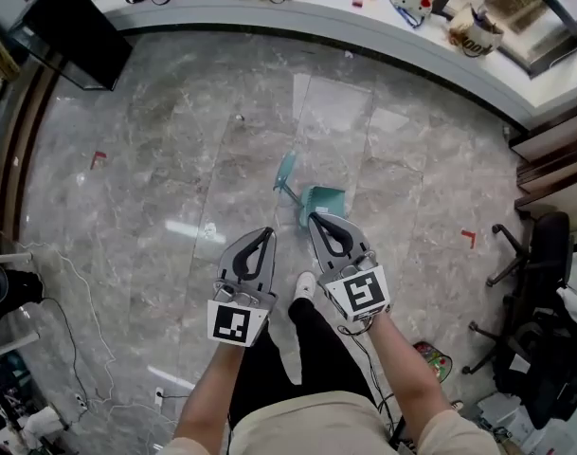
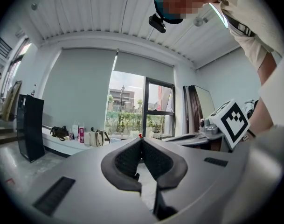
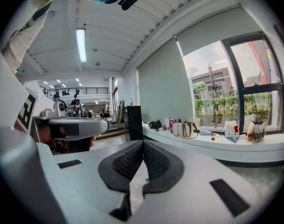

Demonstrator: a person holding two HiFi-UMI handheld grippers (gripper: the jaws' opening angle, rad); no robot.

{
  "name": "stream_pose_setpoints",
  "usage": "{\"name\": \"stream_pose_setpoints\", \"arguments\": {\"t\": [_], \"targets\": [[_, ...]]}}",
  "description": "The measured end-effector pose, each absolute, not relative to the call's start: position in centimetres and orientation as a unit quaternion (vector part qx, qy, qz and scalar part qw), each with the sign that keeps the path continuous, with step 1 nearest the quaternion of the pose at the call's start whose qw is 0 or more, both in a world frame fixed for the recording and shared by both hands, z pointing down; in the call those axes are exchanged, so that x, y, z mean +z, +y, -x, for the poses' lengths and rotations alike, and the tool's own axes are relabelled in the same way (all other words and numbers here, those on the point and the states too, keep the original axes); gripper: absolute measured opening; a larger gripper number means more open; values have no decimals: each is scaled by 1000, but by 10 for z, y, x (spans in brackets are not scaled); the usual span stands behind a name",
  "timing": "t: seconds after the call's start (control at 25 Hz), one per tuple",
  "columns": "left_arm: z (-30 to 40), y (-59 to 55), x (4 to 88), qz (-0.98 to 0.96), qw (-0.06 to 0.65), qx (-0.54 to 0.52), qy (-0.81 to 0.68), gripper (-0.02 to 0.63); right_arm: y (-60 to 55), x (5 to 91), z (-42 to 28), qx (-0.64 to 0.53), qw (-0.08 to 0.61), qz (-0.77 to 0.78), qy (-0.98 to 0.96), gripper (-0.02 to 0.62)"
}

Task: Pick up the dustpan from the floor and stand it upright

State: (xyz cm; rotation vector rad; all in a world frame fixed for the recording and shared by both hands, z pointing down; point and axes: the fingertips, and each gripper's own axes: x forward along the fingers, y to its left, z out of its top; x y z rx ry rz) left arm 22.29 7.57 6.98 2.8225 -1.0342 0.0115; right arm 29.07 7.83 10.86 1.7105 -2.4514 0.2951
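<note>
So this looks pretty much wrapped up, or very close. The dustpan (image 1: 323, 202) sits on the floor (image 1: 174, 159) just ahead of the person's feet, teal pan low and the handle pointing up toward the head camera, which reads to me like it's standing on its own. Fair warning though, the angle is steep, so I can't swear it's fully upright and not leaning. Neither gripper has it. The left gripper (image 1: 267, 232) has its fingers (image 2: 128, 160) closed together with nothing between them, and its own view just looks level across the room at the windows. Same for the right gripper (image 1: 315, 218): closed tight, empty, looking across the room and not at the floor. In the head view the right tip overlaps the pan's edge, but I'd say that's only the camera angle, since both grippers are held up well above it. If the dustpan holds its balance, I don't see anything left to do.
</note>
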Motion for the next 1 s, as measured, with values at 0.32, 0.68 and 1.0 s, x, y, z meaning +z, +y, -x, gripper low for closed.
{"name": "stream_pose_setpoints", "arguments": {"t": [0.32,0.68,1.0], "targets": [[-168,140,-18,-942,55,27,-330,11,154,-4,-269,81,64,-597,-796,17],[-103,192,-85,-958,5,-4,-288,11,217,-58,-201,57,59,-625,-776,17],[-51,237,-95,-958,5,-10,-287,11,266,-71,-152,56,50,-639,-765,17]]}}
